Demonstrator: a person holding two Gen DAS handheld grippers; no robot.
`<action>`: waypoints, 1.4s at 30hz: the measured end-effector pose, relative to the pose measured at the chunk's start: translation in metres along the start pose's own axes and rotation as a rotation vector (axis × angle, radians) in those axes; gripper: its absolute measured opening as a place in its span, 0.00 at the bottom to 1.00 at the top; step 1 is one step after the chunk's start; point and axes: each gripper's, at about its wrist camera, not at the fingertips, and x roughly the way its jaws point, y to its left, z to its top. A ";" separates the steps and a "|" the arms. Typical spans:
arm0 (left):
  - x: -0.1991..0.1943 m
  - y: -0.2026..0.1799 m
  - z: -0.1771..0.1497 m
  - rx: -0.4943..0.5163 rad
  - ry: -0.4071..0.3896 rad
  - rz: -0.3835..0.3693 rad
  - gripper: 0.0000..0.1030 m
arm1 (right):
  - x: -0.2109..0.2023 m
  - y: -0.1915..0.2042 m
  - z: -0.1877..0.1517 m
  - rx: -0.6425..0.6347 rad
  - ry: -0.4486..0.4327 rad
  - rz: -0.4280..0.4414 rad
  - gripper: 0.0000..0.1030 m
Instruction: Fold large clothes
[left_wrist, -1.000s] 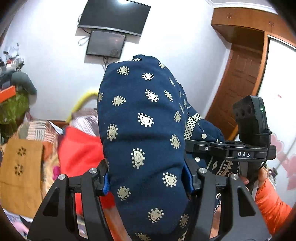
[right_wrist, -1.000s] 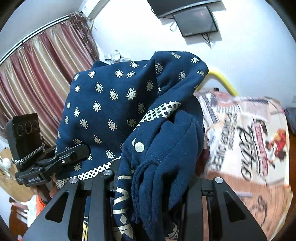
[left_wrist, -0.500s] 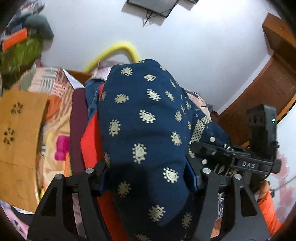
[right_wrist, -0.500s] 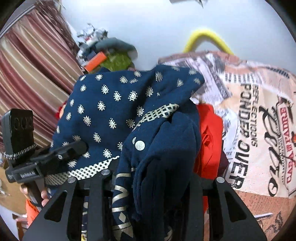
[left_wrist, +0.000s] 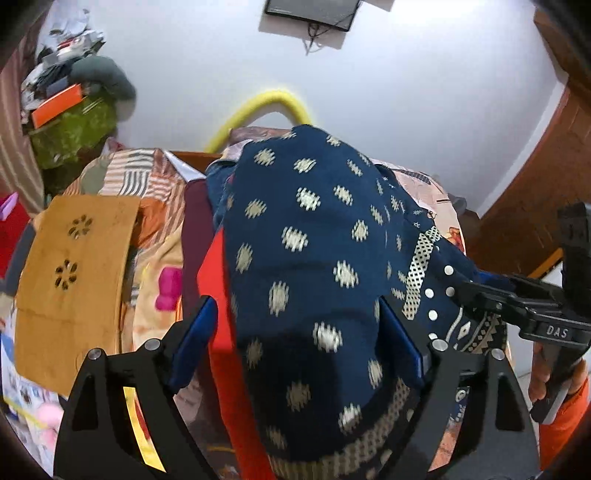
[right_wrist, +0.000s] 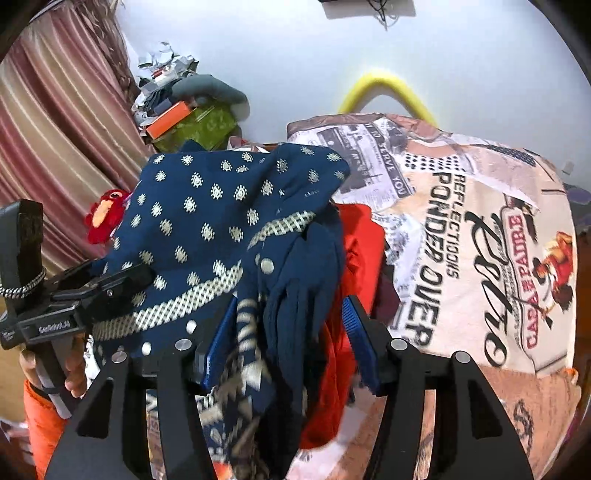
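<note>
Release step, as I read it: both my tools are letting go of the navy printed garment (left_wrist: 314, 266) over the pile on the bed (right_wrist: 480, 229).

Left tool (left_wrist: 295, 325): jaws opening, already wide. The cloth bundle sits between the blue pads (left_wrist: 195, 332); clear gap on the left pad, the right pad looks just touching or barely off. No real pinch.

Right tool (right_wrist: 291, 332): jaws opening, about mid-width. A bunched fold of the same garment (right_wrist: 221, 206) hangs between the pads, with daylight on the right side. The left pad may brush the cloth; can't tell for sure.

Garment location: draped across both tools, its far end resting on the red garment (right_wrist: 362, 236) and the printed bedspread behind it.

Next, my judgement: finish opening, then back both tools out low and straight so the pads don't drag the fold apart. The hem with the checked gold trim (right_wrist: 177, 306) is loose near the right tool, a likely snag point. Then check the fold lies flat before regrasping.
</note>
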 end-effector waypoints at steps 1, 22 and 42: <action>-0.005 0.001 -0.004 -0.019 -0.012 0.009 0.84 | -0.003 -0.002 -0.004 0.004 0.000 0.007 0.53; -0.061 -0.030 -0.097 -0.001 -0.205 0.089 0.85 | -0.033 0.009 -0.077 -0.068 -0.133 -0.025 0.53; -0.282 -0.145 -0.211 0.197 -0.726 0.049 0.85 | -0.239 0.096 -0.172 -0.250 -0.708 -0.008 0.53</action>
